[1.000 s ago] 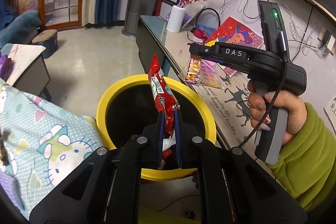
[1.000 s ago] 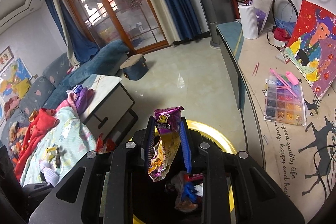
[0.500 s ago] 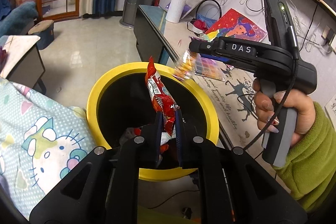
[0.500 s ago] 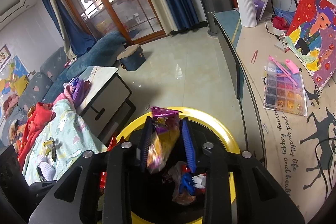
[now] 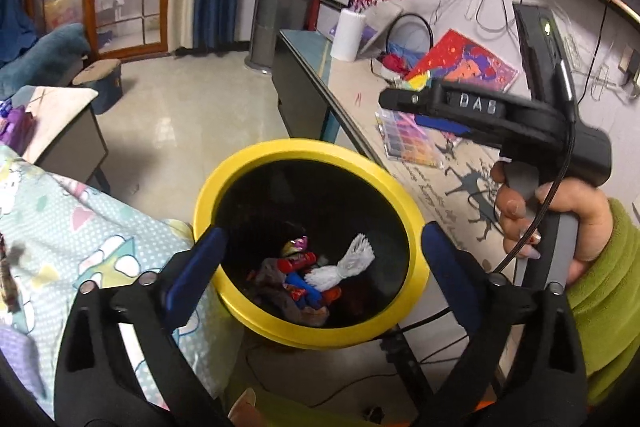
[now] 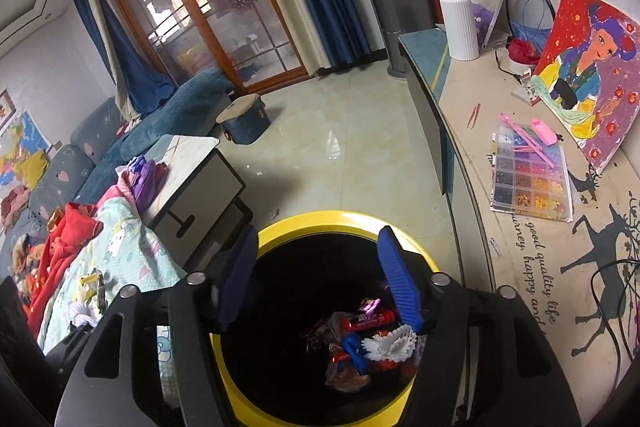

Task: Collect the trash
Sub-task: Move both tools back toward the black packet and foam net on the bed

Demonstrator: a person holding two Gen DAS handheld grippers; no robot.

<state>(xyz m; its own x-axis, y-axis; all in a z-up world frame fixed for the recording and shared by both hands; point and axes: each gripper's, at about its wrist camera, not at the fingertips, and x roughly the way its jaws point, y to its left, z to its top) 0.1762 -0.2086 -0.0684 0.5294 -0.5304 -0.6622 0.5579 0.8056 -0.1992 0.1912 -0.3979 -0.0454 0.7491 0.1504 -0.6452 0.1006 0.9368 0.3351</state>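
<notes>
Your desk (image 6: 472, 115) runs along the right side, away to the far wall. On it lie a bead box (image 6: 530, 179) and, behind that, a painting (image 6: 588, 67) leaning up; a white vase (image 6: 460, 27) stands at the far end. On the left is a bed (image 5: 80, 239) with a cartoon cover, touching the bin (image 5: 404, 199). The bin is black with a yellow rim and stands on the floor between bed and desk, right below both of your grippers.

Your left gripper (image 5: 320, 255) is over the bin's mouth, its fingers (image 5: 200, 259) opening wide with nothing between them. Your right gripper (image 6: 318, 275) is also over the bin, fingers (image 6: 398, 287) opening and bare; your right hand (image 5: 560, 219) holds its handle.

The trash (image 5: 308, 279) lies at the bottom of the bin: a red wrapper (image 6: 370, 319), a purple one (image 6: 370, 305) just behind it, a white pleated paper (image 5: 348, 265) and other scraps.
</notes>
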